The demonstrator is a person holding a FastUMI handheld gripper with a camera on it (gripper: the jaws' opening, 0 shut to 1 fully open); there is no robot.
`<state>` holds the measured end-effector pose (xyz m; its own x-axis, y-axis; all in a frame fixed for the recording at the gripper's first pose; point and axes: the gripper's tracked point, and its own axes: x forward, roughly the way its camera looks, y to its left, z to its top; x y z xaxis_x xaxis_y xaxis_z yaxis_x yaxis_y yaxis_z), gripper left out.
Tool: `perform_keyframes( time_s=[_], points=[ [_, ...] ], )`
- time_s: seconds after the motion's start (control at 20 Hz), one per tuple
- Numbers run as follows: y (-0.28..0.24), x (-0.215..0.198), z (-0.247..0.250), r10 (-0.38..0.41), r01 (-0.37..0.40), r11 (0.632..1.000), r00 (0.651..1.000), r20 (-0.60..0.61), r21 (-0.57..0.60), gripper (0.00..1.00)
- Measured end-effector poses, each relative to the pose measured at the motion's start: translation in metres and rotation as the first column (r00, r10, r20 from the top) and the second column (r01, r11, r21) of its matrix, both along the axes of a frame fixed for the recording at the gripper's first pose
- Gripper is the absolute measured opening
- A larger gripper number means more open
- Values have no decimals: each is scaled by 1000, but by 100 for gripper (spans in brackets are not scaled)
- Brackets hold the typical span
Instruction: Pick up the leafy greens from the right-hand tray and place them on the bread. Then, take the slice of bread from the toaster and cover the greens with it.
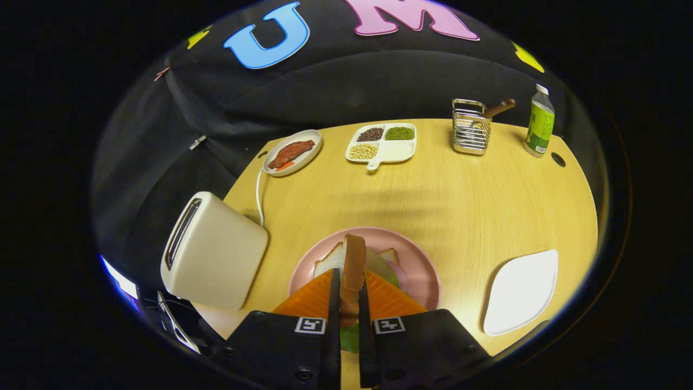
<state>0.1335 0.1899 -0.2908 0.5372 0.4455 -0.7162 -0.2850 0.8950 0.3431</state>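
Observation:
My gripper (349,290) is shut on a slice of bread (353,265), held on edge between both fingers so its brown crust faces me. It hangs just above the pink plate (419,265). On that plate lies a white bread slice (331,261) with leafy greens (385,269) on it, partly hidden by my fingers; a green bit (349,338) shows low between the fingers. The cream toaster (214,252) stands to the left of the plate. To the right lies the white tray (521,291), bare.
At the table's far side are an oval dish with reddish meat (291,153), a divided dish of beans (382,142), a wire rack holding a wooden-handled tool (472,130) and a green-labelled bottle (540,122). The toaster's white cord (259,195) runs back along the left edge.

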Motion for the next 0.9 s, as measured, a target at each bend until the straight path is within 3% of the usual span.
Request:
perform_keyframes(
  time_s=[0.05, 0.45, 0.65, 0.7, 0.75, 0.9],
  points=[
    [-2, -3, -4, -10, 10, 1000, 1000, -6, -5, 19],
    [-37, 8, -23, -49, 50, 995, 999, 20, -91, 59],
    [-50, 4, -6, -48, 60, 991, 994, 99, -122, 72],
    [-54, 2, -2, -45, 61, 989, 992, 120, -137, 86],
    [-59, 0, 7, -45, 66, 987, 989, 143, -147, 93],
    [-66, -11, 30, -78, 109, 982, 977, 199, -153, 100]
  ],
)
